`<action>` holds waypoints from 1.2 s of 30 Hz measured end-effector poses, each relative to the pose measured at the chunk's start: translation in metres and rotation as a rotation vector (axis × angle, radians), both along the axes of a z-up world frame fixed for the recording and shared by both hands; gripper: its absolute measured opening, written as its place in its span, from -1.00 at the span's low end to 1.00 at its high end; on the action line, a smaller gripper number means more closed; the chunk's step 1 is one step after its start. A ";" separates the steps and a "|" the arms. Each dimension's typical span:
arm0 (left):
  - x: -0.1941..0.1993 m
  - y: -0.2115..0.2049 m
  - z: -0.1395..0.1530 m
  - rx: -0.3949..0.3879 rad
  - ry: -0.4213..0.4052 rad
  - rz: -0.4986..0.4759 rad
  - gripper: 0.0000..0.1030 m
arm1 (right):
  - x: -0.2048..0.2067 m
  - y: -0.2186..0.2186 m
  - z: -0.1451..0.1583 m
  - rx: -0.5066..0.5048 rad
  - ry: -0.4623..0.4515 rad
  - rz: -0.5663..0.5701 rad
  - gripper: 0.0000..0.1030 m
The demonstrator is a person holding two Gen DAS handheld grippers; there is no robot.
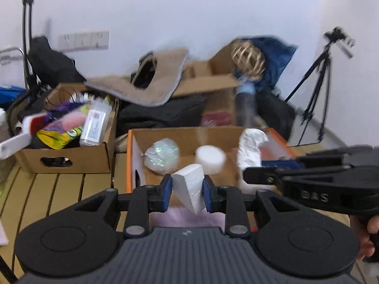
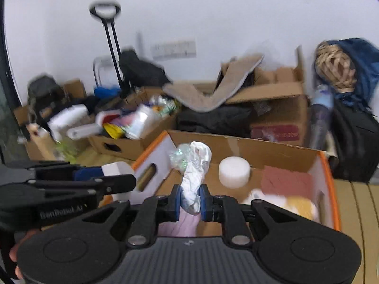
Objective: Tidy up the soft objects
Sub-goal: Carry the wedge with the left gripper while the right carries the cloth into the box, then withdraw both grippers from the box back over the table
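My left gripper (image 1: pixel 187 190) is shut on a white foam wedge (image 1: pixel 189 187), held over the near edge of an orange-rimmed cardboard box (image 1: pixel 129 156). My right gripper (image 2: pixel 190 200) is shut on a crumpled white cloth (image 2: pixel 195 177) that stands up between its blue pads, above the same box (image 2: pixel 328 177). Inside the box lie a white foam disc (image 2: pixel 234 171), an iridescent plastic-wrapped ball (image 1: pixel 162 156), a reddish sponge block (image 2: pixel 286 181), a yellow and white soft piece (image 2: pixel 291 204) and a pink cloth (image 2: pixel 175 224). Each gripper shows at the edge of the other's view.
A second cardboard box (image 1: pixel 71 158) full of bottles and packets sits to the left on the slatted wooden floor. Behind are more boxes, a tan mat (image 1: pixel 146 82), black bags, a wicker ball (image 1: pixel 248 60), a trolley handle (image 2: pixel 111 42) and a tripod (image 1: pixel 317 87).
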State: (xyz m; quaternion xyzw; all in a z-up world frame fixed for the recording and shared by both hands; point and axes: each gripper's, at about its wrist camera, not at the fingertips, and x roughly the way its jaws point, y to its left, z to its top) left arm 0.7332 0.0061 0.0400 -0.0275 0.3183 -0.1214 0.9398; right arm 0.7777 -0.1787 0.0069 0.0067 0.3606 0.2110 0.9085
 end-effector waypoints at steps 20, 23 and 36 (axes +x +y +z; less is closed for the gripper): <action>0.015 0.021 0.029 0.001 -0.021 0.040 0.12 | 0.071 -0.015 0.005 0.055 0.055 -0.112 -0.01; -0.025 0.018 0.053 0.028 -0.067 0.015 0.22 | 0.032 -0.032 0.037 0.033 0.013 -0.101 0.11; -0.271 0.013 0.084 0.076 -0.289 -0.025 0.45 | -0.229 -0.111 0.107 -0.004 -0.238 -0.079 0.40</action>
